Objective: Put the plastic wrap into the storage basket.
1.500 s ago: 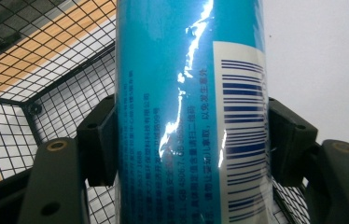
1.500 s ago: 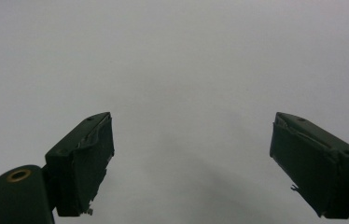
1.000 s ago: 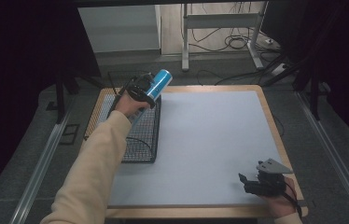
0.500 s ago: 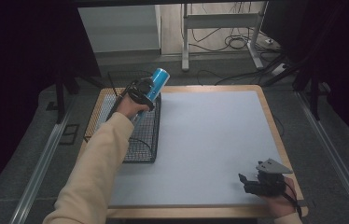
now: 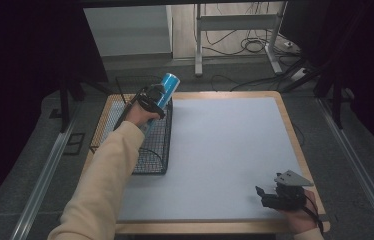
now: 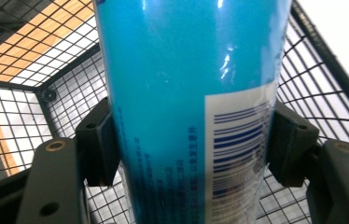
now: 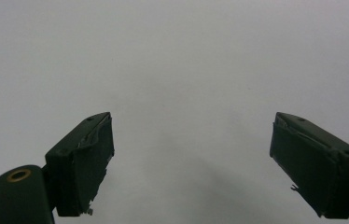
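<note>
Blue can point(image 5: 165, 90) clamped between the left gripper point(image 5: 151, 98) pads, jaws just eased slightly, can tilted above the wire basket point(image 5: 151, 150) far end, possibly clear of its mesh, right gripper point(image 5: 275, 196) well away from the basket, jaws apart, nothing between them.

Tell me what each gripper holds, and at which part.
Left gripper clamps the blue can by its side wall, at the barcode. Right gripper holds nothing.

My desk point(image 5: 225, 150) sits on grey carpet point(image 5: 355, 165); beyond it, loose cables point(image 5: 247, 47), a metal stand point(image 5: 235, 30), dark surroundings.
</note>
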{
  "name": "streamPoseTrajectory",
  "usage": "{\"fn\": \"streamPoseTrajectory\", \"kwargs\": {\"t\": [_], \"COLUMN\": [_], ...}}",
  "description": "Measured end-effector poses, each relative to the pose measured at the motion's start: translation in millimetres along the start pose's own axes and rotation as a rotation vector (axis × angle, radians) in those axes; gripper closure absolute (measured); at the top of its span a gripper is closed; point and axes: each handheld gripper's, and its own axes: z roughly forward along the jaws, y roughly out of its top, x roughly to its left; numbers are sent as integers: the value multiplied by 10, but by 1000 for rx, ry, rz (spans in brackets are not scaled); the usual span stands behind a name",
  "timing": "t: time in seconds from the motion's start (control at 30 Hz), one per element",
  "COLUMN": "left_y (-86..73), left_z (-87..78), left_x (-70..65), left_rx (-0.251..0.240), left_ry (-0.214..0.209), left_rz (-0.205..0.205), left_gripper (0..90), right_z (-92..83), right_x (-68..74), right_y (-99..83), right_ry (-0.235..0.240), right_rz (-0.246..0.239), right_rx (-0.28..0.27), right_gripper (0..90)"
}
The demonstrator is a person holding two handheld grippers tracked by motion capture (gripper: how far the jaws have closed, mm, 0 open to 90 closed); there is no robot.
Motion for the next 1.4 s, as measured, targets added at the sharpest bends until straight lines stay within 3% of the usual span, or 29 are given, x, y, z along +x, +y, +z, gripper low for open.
{"fn": "streamPoseTrajectory", "kwargs": {"t": [0.1, 0.17, 0.27, 0.3, 0.33, 0.4, 0.57, 0.83, 0.87, 0.9, 0.93, 0.97, 1.17, 1.2, 1.27, 1.4], "left_y": [0, 1, -2, -22, -22, -74, -222, -479, -541, -541, -606, -606, -781, -832, -859, -977], "left_z": [-17, -93, -182, -284, -284, -421, -729, -1107, -1160, -1160, -1194, -1194, -1197, -1173, -1158, -1090], "left_x": [-14, 2, 12, -2, -2, -27, -125, -553, -688, -688, -825, -825, -1201, -1312, -1364, -1522], "left_rx": [-6, -58, -72, -84, -84, -129, -205, -311, -322, -322, -334, -334, -349, -352, -354, -358], "left_ry": [15, 7, 16, 2, 2, -25, -108, -236, -266, -266, -293, -293, -341, -347, -346, -383], "left_rz": [22, -5, -14, -24, -24, -56, -47, 57, 87, 87, 116, 116, 196, 218, 226, 248], "left_gripper": [299, 274, 246, 204, 201, 199, 181, 179, 179, 178, 178, 178, 179, 179, 179, 179], "right_z": [-2, -1, -2, -4, -5, -6, -18, -25, -27, -27, -26, -26, -25, -27, -27, -27], "right_x": [-1, -1, 0, 0, -1, -1, 8, 21, 23, 23, 23, 23, 24, 25, 25, 27], "right_y": [-1, 0, 0, 2, 3, 4, 14, 21, 22, 22, 21, 21, 19, 20, 20, 18], "right_ry": [0, 1, 1, 1, 1, 3, 3, 0, 1, 1, 1, 1, 1, 1, 1, 2], "right_rz": [0, 0, 0, 1, 1, 2, 0, -2, -2, -2, -2, -2, -4, -4, -5, -7], "right_rx": [0, 0, 0, -1, -2, -3, -10, -12, -11, -11, -11, -11, -10, -10, -11, -10], "right_gripper": [140, 140, 140, 140, 140, 140, 140, 140, 140, 140, 140, 140, 140, 140, 140, 140]}}
